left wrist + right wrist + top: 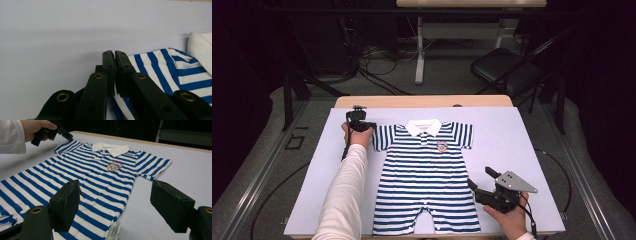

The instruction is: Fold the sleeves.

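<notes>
Romper [427,180] carries a chest badge [113,166], writing too small to read.

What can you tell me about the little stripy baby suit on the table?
The stripy baby suit is a short-sleeved romper with blue and white stripes, a white collar and a small cartoon badge on the chest. It looks like soft knit cloth. It lies flat, front up, spread out on the pale sheet, collar away from the person. The left gripper, jaws shut, is at one sleeve's edge. The right gripper is open beside its lower side.
</notes>
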`<state>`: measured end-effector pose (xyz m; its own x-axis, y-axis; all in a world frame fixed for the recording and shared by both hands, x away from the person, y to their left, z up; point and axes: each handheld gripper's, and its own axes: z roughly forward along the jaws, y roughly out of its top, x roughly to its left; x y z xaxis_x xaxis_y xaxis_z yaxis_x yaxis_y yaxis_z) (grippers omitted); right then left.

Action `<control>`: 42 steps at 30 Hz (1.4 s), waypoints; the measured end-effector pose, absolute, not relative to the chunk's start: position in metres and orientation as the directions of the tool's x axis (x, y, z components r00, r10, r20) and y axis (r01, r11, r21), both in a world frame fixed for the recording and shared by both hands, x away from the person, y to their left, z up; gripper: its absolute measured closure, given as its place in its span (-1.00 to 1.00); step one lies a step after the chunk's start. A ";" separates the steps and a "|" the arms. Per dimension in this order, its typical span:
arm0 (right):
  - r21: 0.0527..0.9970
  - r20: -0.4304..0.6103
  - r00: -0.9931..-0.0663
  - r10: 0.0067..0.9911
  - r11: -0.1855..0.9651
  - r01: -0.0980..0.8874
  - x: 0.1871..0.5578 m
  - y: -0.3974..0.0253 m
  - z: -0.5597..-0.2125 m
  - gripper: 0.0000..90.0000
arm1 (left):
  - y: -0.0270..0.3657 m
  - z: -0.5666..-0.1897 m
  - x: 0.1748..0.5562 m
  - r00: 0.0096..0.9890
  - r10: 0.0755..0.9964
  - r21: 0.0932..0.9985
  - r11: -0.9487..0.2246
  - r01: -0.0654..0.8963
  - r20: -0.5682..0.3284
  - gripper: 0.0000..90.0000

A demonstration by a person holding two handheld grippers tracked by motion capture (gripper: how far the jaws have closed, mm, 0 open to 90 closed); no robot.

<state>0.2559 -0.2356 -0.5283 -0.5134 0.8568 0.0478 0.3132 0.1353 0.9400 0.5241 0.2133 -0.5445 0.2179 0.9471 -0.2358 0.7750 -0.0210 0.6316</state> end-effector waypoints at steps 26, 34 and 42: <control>0.941 0.061 -0.523 0.850 0.126 0.315 0.256 -0.233 -0.527 -0.59 | 0.201 -0.516 0.507 0.312 0.921 0.702 -0.063 0.710 -0.233 0.95; 0.939 0.049 -0.520 0.852 0.139 0.315 0.255 -0.231 -0.527 -0.67 | 0.196 -0.510 0.503 0.340 0.913 0.716 -0.082 0.693 -0.226 0.95; 0.937 0.089 -0.541 0.836 0.115 0.331 0.255 -0.232 -0.525 -0.74 | 0.191 -0.501 0.498 0.372 0.901 0.734 -0.096 0.672 -0.222 0.95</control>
<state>0.2545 -0.2320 -0.5246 -0.5412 0.8362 0.0886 0.3309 0.1149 0.9366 0.4976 0.1911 -0.5014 0.3719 0.9012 -0.2225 0.6718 -0.0959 0.7345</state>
